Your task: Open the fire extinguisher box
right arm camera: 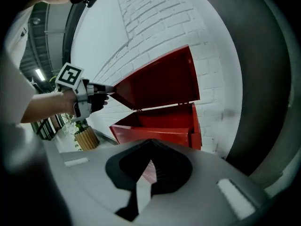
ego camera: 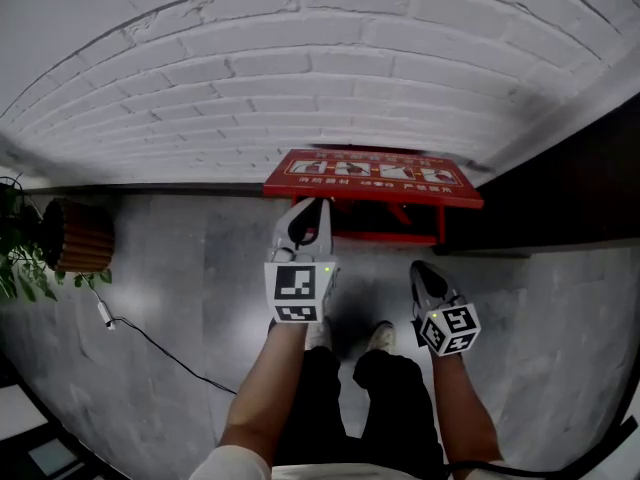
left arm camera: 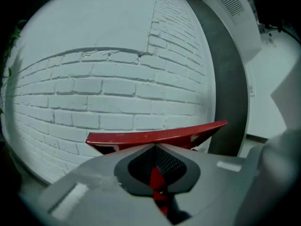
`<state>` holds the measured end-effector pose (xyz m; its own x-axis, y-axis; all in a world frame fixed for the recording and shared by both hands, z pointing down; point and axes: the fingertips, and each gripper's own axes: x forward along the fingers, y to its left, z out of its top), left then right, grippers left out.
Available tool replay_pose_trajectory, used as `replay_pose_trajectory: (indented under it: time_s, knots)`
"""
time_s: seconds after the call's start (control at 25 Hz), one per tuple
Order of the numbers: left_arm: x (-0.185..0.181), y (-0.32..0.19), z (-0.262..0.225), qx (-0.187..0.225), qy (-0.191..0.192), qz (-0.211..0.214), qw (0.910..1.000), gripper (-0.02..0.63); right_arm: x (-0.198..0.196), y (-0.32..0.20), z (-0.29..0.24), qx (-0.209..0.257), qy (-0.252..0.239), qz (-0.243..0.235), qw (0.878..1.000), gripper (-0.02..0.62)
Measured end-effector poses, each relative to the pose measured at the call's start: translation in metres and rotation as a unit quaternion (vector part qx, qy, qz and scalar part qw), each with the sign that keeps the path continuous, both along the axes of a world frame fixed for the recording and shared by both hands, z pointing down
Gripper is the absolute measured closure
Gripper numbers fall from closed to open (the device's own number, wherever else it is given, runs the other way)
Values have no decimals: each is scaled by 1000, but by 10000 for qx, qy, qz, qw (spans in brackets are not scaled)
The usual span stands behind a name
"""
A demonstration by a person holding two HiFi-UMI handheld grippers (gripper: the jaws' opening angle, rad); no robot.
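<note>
The red fire extinguisher box (ego camera: 388, 237) stands on the floor (ego camera: 170, 298) against the white brick wall (ego camera: 300, 68), straight ahead of both tools. Its lid (ego camera: 370, 179) is raised, hinged at the wall side and tilted up, so the inside of the box is exposed.

The left hand-held gripper (ego camera: 305, 214) is clenched on the front edge of the lid. In the left gripper view the jaws meet at their tips right under the red edge (left arm camera: 150, 137), with a strip of red showing between them. Seen from the right gripper view, this tool (right arm camera: 108, 92) pinches the lid (right arm camera: 160, 81) at its near front corner, and the box (right arm camera: 160, 126) sits below and beyond it.

The right hand-held gripper (ego camera: 426, 271) is clenched with nothing in its jaws. It hangs lower than the left one, near the right front of the box but apart from it. In its own view the jaws (right arm camera: 150, 143) point at the open box front.

Well off to the left of the left tool, a potted plant (ego camera: 75, 236) stands by the wall, with a thin cable (ego camera: 150, 343) on the floor near it.
</note>
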<state>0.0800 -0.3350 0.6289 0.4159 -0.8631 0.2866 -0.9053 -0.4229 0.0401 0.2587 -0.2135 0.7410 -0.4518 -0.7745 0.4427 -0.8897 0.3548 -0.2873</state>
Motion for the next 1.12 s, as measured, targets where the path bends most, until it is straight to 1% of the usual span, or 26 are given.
replay_pose_trajectory:
  time_s: [0.16,0.28,0.44,0.56,0.64,0.8,0.92,1.12]
  knots:
    - [1,-38,-31,267,-25,-59,9996,603,6,-4,-9,77,-47,74,9999,592]
    - [3,-64,-43,438,-91,-40,9990,603,12,-11,-13,134,-74,131,9998,592]
    - [6,-92,-42,376,-163,-11,9992,603,14,-20,-22,234,-130,200,9994,592]
    - [7,-99,-37,360,-262,10,9990,603,19,-44,-37,447,-80,238,9987,592]
    - [5,-102,-33,333,-256,-27,9991,603,22,-61,-49,579,-91,271,9979,592]
    - [2,-95,-23,214,-260,-73,9994,602,22,-76,-64,732,-79,269,9969,592]
    - [-2,-69,-10,83,-240,-66,9997,601,19,-75,-68,736,-88,254,9969,592]
    - [-19,-25,11,-157,-178,-218,9995,602,18,-71,-72,736,-69,260,9969,592]
